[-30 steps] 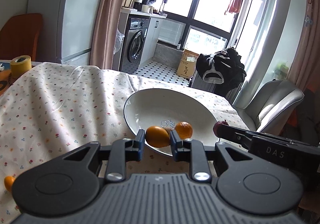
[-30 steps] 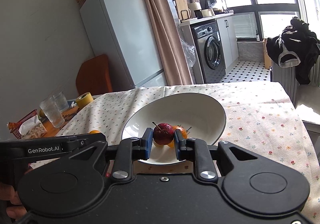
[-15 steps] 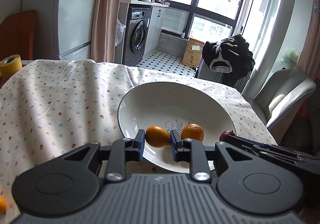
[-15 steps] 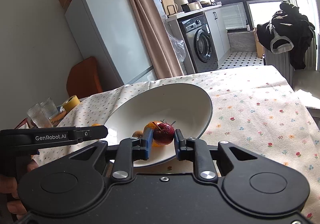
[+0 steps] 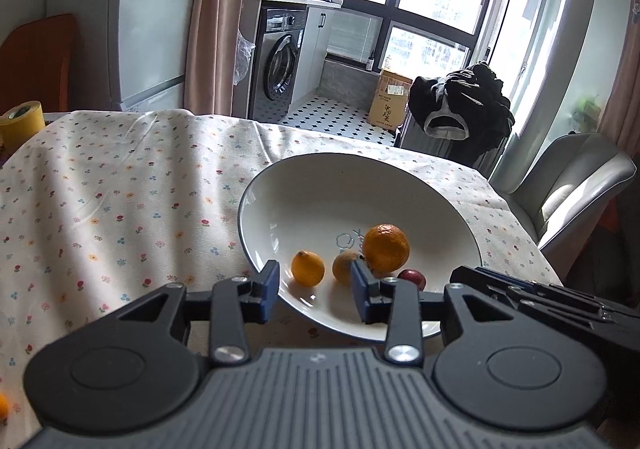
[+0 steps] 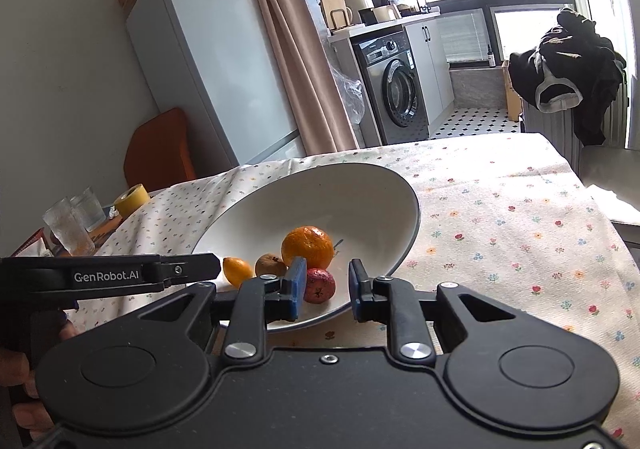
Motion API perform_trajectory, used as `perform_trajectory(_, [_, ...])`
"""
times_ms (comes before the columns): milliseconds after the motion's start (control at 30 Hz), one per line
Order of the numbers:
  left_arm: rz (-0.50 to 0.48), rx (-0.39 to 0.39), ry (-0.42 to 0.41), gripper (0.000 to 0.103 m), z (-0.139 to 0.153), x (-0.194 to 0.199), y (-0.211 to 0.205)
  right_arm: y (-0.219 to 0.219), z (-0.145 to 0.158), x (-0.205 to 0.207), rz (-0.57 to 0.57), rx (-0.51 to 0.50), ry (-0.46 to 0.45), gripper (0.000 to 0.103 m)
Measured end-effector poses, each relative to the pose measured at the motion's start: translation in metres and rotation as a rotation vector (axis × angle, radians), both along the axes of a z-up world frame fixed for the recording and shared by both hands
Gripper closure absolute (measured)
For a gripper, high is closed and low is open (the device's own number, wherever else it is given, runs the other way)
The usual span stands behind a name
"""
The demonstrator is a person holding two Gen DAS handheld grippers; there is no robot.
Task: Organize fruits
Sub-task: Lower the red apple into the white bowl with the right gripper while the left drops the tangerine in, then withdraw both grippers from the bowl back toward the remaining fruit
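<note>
Fruit drop done: both grippers, left [image 5: 314,291] & right [image 6: 323,295], now w/ jaws apart & empty, small orange fruit [image 5: 307,268] & red fruit [image 6: 319,285] released into white bowl [image 5: 304,189] beside mandarin [image 5: 386,248], so one stray fruit [image 5: 2,405] left on cloth.

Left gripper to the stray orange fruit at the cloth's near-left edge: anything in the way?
Nothing visible. The left gripper is open over the bowl rim; only bare tablecloth lies between it and the small orange fruit.
</note>
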State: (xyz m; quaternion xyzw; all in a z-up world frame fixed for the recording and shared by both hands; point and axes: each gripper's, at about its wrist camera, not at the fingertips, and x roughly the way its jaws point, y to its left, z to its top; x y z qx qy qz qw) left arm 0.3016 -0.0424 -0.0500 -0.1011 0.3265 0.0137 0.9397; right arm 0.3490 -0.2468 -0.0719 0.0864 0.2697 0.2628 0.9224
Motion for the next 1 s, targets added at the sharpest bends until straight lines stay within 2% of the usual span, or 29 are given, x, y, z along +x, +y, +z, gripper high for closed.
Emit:
perform_trajectory(100, [0.011,-0.005,-0.004,0.06,0.004,-0.009,0.004,0.003,-0.002,0.001,0.001,-0.01,-0.005,0.078])
perform_trajectory(167, [0.01,0.001,-0.014,0.051,0.007,-0.015,0.006,0.005,0.0,0.0,0.0,-0.023,-0.008,0.077])
perform_trajectory(367, [0.029,-0.003,-0.041,0.036,0.016,-0.034,0.017,0.005,0.013,-0.01,-0.013,-0.022,-0.023,0.073])
perform_trajectory(433, [0.038,0.004,-0.055,0.034,0.021,-0.042,0.022,0.005,0.017,-0.014,-0.011,-0.02,-0.031,0.07])
perform_trajectory(700, [0.059,0.007,-0.105,0.026,0.035,-0.066,0.033,0.006,0.031,-0.034,-0.007,-0.027,-0.063,0.046])
perform_trajectory(1000, [0.082,0.003,-0.131,0.021,0.044,-0.095,0.045,0.009,0.044,-0.057,0.021,-0.034,-0.09,0.034])
